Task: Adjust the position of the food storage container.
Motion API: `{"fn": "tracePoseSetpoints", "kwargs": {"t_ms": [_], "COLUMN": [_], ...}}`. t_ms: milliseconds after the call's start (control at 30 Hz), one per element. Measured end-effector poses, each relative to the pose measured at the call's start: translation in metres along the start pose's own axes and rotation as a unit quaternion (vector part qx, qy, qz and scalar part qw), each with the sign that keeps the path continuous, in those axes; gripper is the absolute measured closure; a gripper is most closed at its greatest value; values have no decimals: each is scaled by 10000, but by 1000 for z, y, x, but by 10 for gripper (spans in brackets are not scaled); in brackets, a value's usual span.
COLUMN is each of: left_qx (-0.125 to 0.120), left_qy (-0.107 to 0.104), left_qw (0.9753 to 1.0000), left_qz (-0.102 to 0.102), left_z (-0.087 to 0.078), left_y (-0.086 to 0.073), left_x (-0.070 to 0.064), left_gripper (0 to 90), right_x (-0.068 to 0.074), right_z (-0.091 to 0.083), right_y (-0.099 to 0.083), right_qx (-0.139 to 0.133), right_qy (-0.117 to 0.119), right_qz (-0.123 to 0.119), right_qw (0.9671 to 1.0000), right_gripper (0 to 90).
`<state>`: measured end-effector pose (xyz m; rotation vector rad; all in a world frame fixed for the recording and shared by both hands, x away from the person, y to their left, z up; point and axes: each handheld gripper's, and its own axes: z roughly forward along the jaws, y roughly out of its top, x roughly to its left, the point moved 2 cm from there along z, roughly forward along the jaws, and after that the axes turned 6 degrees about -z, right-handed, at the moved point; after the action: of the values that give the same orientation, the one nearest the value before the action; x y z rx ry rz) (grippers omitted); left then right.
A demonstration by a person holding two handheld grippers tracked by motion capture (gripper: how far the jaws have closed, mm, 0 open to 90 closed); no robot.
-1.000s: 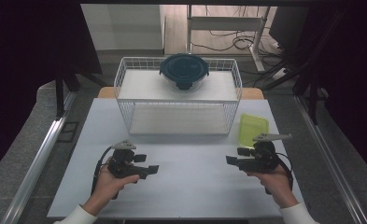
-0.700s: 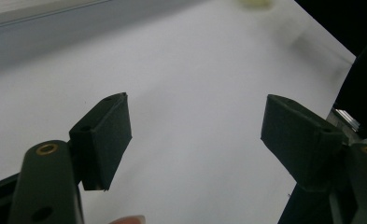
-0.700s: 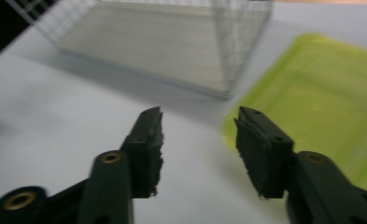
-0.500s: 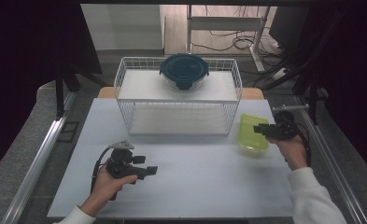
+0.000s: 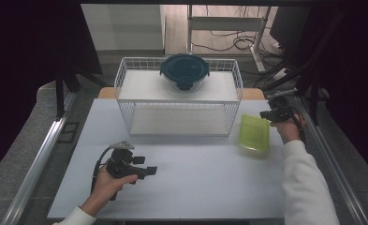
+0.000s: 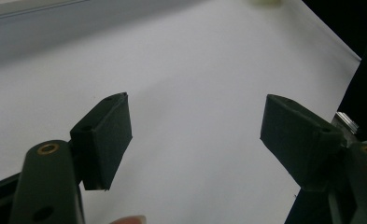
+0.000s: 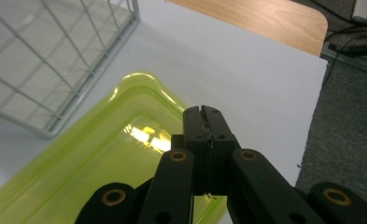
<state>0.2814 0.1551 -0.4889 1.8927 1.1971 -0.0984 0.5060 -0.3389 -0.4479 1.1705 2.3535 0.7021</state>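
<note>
A lime-green rectangular container point(image 5: 254, 133) lies on the white table point(image 5: 195, 187) at the right, just off the wire rack's front corner. My right gripper point(image 5: 266, 114) hovers at its far right corner with the jaws pressed together; in the right gripper view the right gripper point(image 7: 202, 111) sits just above the green container point(image 7: 78, 158), with nothing visible between the jaws. My left gripper point(image 5: 150, 170) rests low at the front left, held in a hand, and the left gripper point(image 6: 195, 126) has its jaws wide apart over bare white table.
A white wire rack point(image 5: 125, 89) stands at the back centre, with a round container with a dark teal lid point(image 5: 185, 70) on top. The wire rack point(image 7: 55, 60) is close to the green container's left. A wooden tabletop point(image 7: 265, 18) lies beyond the white surface.
My right gripper has travelled from the front right of the table up to the far right, ending beside the green container. The left gripper has barely moved.
</note>
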Motion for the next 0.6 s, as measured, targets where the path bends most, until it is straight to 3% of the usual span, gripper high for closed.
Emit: {"fn": "tracePoseSetpoints", "kwargs": {"t_ms": [200, 333, 467, 600], "left_qx": [-18, -9, -21, 2], "left_qy": [-17, -24, -33, -48], "left_qw": [10000, 10000, 10000, 10000], "left_qz": [-33, -31, -48, -56], "left_z": [-1, -1, -1, 0], "left_y": [0, 0, 0, 0], "left_x": [1, 1, 3, 3], "left_gripper": [241, 241, 241, 242], "right_x": [-6, -13, -17, -16], "right_z": [16, 30, 34, 34], "right_y": [6, 1, 1, 7], "right_qx": [21, 205, 185, 455], "right_qy": [-101, -169, -154, -149], "right_qz": [-210, -160, -108, -382], "right_qw": [9997, 9995, 9997, 9981], "right_gripper": [889, 889, 890, 890]}}
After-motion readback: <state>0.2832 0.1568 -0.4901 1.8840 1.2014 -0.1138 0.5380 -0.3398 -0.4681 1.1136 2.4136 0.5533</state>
